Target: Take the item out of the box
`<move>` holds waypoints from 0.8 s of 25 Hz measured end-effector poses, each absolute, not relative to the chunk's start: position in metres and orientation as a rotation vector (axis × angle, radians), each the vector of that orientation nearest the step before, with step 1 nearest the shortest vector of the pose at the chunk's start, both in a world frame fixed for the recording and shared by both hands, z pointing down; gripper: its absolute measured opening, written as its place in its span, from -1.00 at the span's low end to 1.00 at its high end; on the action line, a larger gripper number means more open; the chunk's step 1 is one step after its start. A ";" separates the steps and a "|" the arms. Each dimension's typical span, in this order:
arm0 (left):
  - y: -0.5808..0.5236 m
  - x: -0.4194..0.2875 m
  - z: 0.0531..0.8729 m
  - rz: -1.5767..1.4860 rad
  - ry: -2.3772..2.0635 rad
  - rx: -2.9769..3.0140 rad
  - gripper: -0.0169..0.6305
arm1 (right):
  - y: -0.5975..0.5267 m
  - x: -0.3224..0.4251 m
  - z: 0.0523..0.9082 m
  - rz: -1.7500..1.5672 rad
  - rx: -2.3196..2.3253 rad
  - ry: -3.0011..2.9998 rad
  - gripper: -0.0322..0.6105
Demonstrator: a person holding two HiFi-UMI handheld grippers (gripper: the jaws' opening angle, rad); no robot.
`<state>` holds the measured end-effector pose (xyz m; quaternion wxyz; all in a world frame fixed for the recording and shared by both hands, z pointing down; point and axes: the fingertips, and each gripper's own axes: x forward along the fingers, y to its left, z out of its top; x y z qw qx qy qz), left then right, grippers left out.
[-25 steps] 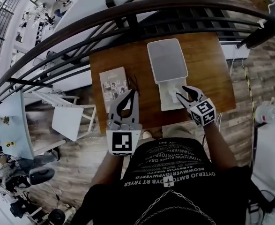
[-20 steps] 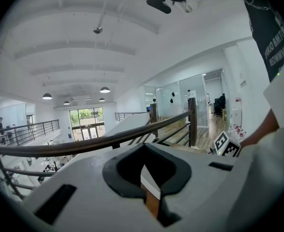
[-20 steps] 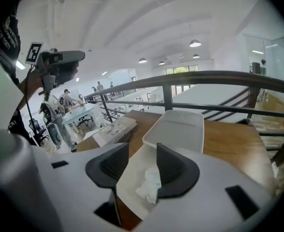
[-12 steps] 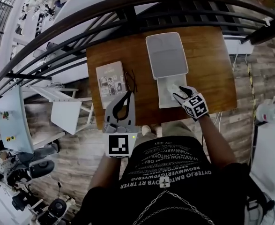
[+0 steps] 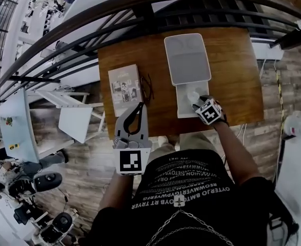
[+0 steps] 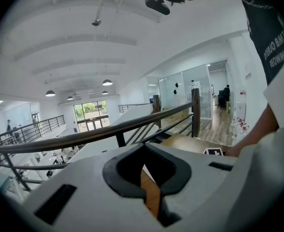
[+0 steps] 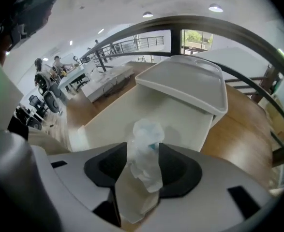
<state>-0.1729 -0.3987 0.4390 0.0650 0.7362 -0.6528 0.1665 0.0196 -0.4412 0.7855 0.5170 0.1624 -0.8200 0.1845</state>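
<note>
Right gripper point(image 5: 198, 103) is inside the open white box point(image 5: 184, 94). Its jaws are opening and loose around the plastic-wrapped item point(image 7: 145, 151), which sits in the box. Left gripper point(image 5: 139, 108), left of the box, is clenched and empty.

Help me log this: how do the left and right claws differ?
Left claw is shut and empty; right claw is opening around a crumpled plastic packet. Left claw hovers at the table's near edge; right claw reaches into the white box. Both carry marker cubes.
</note>
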 end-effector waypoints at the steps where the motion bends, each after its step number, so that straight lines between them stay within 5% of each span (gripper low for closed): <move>1: -0.398 -0.174 0.439 0.503 -1.973 2.218 -0.93 | -0.442 0.020 0.789 0.413 0.390 -1.946 -0.31; 8: -0.384 -0.183 0.431 0.495 -1.995 2.225 -0.93 | -0.444 0.025 0.791 0.360 0.417 -1.897 -0.70; 20: -0.348 -0.194 0.415 0.460 -1.992 2.266 -0.93 | -0.428 0.017 0.720 0.441 0.604 -2.098 -0.75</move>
